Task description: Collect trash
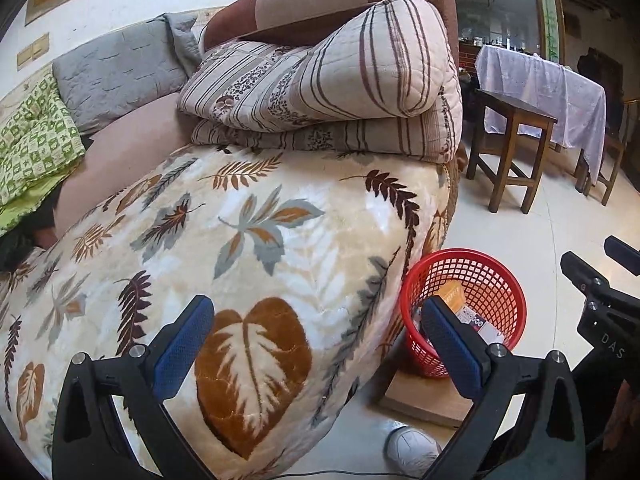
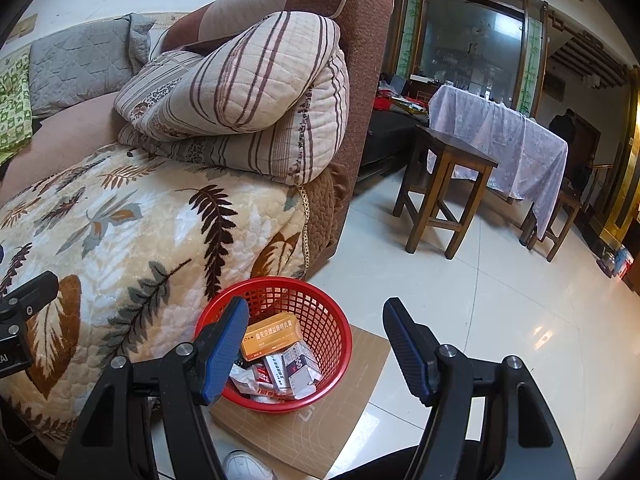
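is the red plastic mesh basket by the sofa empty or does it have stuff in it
Partly filled. The red plastic mesh basket stands upright and holds an orange cardboard box on top of several small packets, all below the rim.

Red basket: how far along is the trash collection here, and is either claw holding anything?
Done: the red basket, standing on a board beside the sofa, already holds an orange box and several smaller packets. In hand: nothing; the left claw and right claw are both open and empty. Left: no loose trash shows on the blanket or floor, so it looks nearly finished.
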### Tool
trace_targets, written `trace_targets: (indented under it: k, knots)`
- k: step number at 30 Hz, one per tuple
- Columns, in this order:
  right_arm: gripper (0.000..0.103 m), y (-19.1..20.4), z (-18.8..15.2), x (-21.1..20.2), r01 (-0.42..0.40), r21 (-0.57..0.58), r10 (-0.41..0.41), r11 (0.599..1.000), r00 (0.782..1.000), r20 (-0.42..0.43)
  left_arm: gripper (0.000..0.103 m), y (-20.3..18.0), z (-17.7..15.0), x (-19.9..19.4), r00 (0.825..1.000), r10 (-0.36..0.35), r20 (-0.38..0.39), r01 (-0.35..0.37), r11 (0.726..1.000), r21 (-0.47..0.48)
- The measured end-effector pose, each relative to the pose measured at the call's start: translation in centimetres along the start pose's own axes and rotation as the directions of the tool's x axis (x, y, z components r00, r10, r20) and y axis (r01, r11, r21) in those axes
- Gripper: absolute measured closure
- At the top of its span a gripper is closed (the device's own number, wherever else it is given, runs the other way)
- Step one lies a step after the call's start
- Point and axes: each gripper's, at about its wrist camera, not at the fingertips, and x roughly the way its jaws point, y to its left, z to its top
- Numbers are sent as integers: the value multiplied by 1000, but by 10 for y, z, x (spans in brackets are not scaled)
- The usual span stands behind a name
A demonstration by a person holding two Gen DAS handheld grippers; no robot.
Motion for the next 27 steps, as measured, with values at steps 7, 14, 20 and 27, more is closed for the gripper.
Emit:
trace_targets:
  k: [7,14,20,27]
  knots:
    - [30,-4,1,-4,-7,21,7,1000,1000,12,0,-2,-3,-4,1000,-22,2,22,1000,13]
    - [30,-2,-8,-15,-43,48,44,998,999,-22,0,-4,-13,-17,999,-35,-10,35,999,23]
    - [30,17,-19,-32,-67,-20,67,998,998,-14,0,-1,-17,-27,1000,-18,3,18,999,28]
    - [30,29,-29,-50,-101,-31,100,994,994,-34,0,8,-25,-35,1000,-9,1,9,1000,17]
